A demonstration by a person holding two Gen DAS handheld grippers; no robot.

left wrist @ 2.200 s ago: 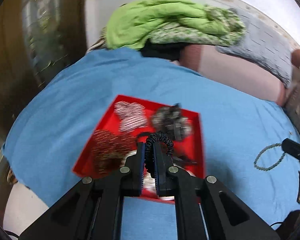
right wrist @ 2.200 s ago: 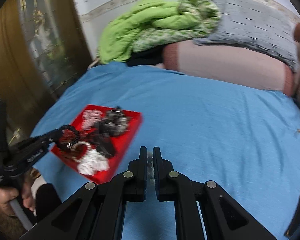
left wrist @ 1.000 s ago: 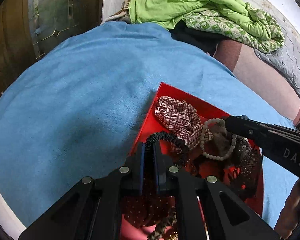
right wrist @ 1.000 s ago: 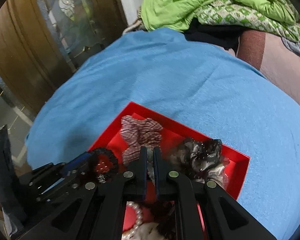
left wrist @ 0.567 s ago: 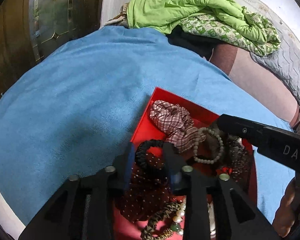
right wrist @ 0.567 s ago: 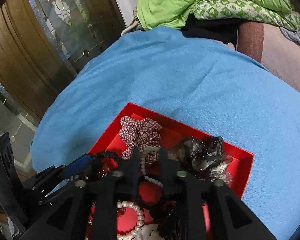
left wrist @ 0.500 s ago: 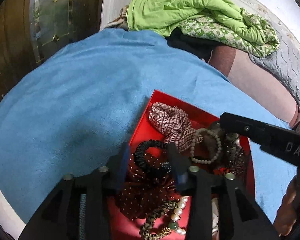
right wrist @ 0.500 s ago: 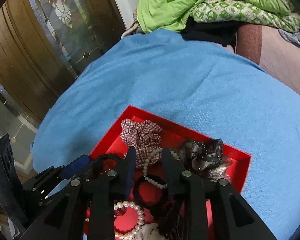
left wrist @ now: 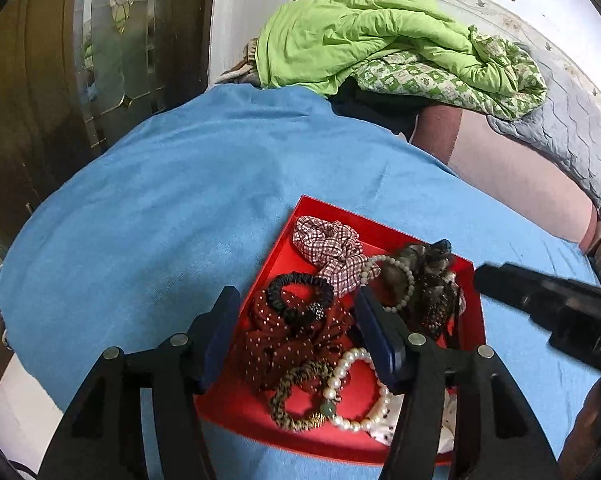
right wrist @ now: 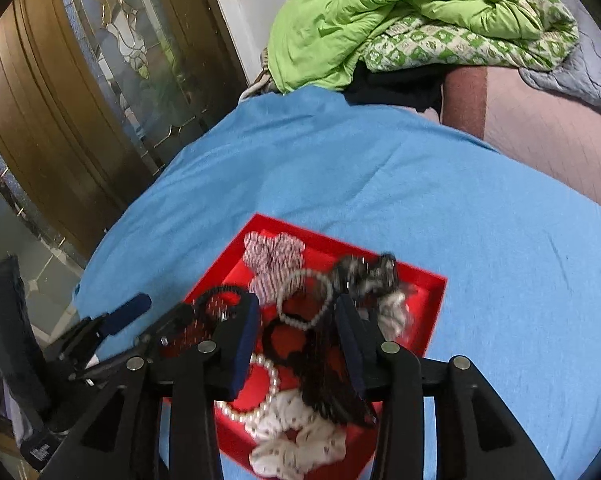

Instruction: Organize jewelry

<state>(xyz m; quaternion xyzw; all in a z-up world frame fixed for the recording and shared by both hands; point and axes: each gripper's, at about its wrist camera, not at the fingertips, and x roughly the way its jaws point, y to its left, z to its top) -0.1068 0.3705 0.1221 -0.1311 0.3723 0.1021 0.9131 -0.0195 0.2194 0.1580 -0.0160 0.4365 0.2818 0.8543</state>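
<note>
Two grippers are hovering over a shallow red tray (left wrist: 278, 250) that is lying on a blue cloth (left wrist: 148, 208) near its front left corner. The left gripper (left wrist: 294, 330) has its jaws opening, standing well apart with nothing pressed between the pads; a black coiled hair tie (left wrist: 298, 294) is lying free beneath them on a dark red dotted scrunchie (left wrist: 288, 342), by the tray's left edge. The right gripper (right wrist: 296, 330) is likewise opening, its pads clear of a pale bead bracelet (right wrist: 305, 300) resting in the tray's middle. A checked red-and-white scrunchie (left wrist: 326, 242) is sitting at the tray's far left corner, and a dark gauzy scrunchie (left wrist: 430, 276) is lying toward the far right corner. Near the front edge a pearl bracelet (left wrist: 350, 394) with one green bead is overlapping a gold-and-black braided band (left wrist: 296, 396), beside a white spotted scrunchie (right wrist: 300, 436). Pale lettering on the right gripper's body is too blurred to read.
</note>
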